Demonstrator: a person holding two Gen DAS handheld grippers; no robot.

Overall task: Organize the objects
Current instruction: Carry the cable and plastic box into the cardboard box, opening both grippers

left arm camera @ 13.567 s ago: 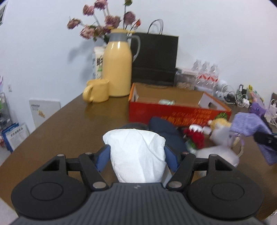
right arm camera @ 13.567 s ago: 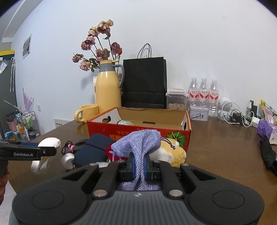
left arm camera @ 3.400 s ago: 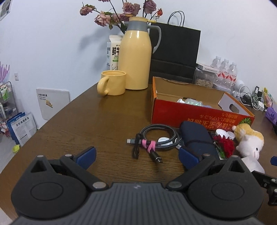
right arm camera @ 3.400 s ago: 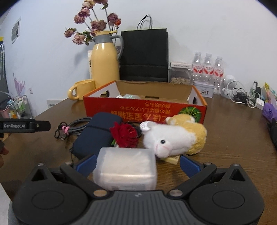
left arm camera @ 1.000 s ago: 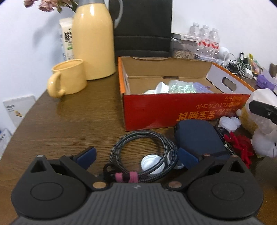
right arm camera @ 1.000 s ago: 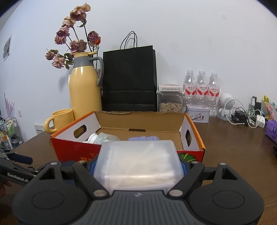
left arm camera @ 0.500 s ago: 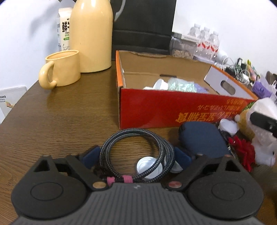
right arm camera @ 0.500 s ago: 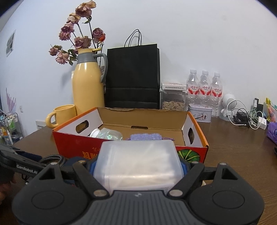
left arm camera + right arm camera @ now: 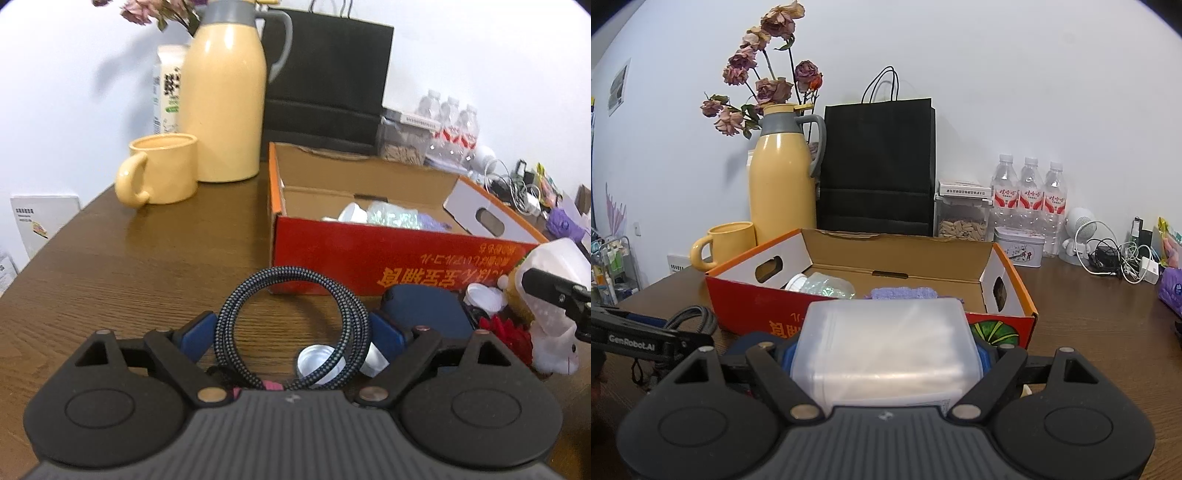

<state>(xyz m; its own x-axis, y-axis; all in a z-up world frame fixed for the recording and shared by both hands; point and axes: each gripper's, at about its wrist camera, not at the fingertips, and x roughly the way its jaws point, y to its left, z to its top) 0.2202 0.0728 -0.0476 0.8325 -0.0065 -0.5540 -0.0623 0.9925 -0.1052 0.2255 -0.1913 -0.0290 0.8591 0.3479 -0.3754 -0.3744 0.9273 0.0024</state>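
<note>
A coiled braided cable [image 9: 291,272] with a pink tie stands between the blue pads of my left gripper [image 9: 291,328]. Its jaws are closing, both pads touch the coil, and the coil's far side tilts up off the table. In the right wrist view my right gripper [image 9: 882,347] is shut on a translucent plastic box [image 9: 886,339], held in front of the red cardboard box [image 9: 746,295]. That cardboard box [image 9: 369,251] holds a white cup, a shiny bag and a purple pouch [image 9: 905,293]. The left gripper's arm [image 9: 646,338] shows at the left.
A navy pouch [image 9: 424,310], white caps [image 9: 314,363], a red flower [image 9: 506,332] and a plush toy [image 9: 554,350] lie before the box. Behind stand a yellow thermos [image 9: 225,96], mug [image 9: 162,173], black bag [image 9: 325,74], water bottles [image 9: 1030,192] and tangled chargers [image 9: 1108,254].
The left jaws have narrowed onto the cable coil, and the coil has tipped up from lying flat. The right gripper still grips the plastic box and has barely shifted.
</note>
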